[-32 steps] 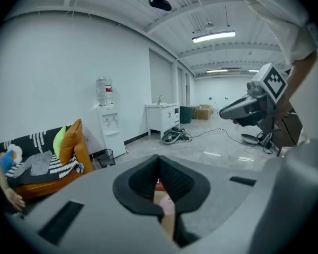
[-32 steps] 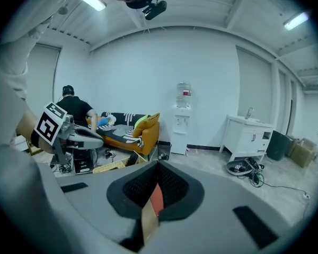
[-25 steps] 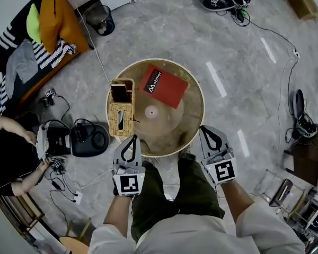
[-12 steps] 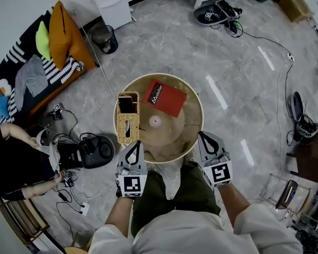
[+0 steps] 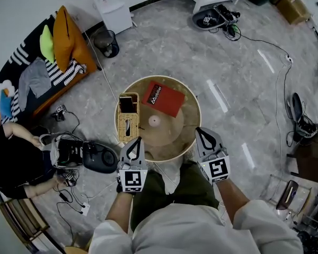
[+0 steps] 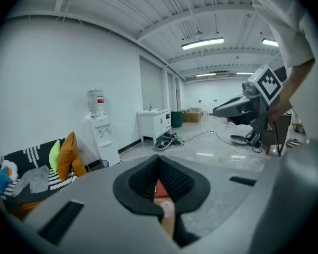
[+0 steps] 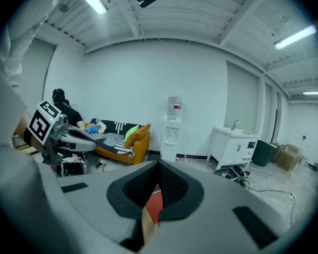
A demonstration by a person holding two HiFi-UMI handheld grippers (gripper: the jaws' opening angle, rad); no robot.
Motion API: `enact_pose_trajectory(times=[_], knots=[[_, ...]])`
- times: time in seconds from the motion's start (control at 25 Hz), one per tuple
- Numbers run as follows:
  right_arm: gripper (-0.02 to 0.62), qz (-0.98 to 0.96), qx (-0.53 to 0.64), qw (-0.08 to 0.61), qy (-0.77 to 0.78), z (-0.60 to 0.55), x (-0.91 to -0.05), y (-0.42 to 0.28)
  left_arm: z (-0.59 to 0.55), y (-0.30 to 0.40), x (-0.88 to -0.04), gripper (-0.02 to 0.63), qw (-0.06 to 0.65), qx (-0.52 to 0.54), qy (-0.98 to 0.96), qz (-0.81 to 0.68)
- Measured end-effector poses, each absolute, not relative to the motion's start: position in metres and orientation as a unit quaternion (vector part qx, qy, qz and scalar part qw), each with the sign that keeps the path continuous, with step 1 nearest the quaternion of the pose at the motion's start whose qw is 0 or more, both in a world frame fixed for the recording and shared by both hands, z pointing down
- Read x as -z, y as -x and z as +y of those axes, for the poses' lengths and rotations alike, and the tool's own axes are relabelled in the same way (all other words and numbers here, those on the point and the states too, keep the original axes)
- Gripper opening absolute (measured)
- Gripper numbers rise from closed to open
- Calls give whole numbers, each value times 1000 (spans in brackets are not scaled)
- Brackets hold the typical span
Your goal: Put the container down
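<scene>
While the wicker container [image 5: 126,126] rests on the round table [image 5: 186,125] just ahead of the left gripper [image 5: 137,141], untouched, that gripper is pinched closed, empty; right gripper [image 5: 200,132] likewise, farther off.

The left edge cuts off a seated person [image 5: 8,160]; what stands in the container [image 5: 123,134] is too small to tell.
</scene>
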State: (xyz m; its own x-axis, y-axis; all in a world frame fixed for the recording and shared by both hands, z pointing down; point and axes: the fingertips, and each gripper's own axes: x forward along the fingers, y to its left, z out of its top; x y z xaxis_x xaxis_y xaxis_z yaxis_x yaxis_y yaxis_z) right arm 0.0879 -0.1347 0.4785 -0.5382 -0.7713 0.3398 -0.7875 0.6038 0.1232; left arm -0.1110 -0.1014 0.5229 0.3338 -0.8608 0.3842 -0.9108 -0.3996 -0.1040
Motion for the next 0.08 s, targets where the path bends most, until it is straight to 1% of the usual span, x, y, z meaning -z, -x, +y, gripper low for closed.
enact_pose_trajectory(times=[0.08], knots=[[21, -878, -20, 183, -442, -132, -473, -90, -98, 108, -520, 6, 65, -193, -814, -545]])
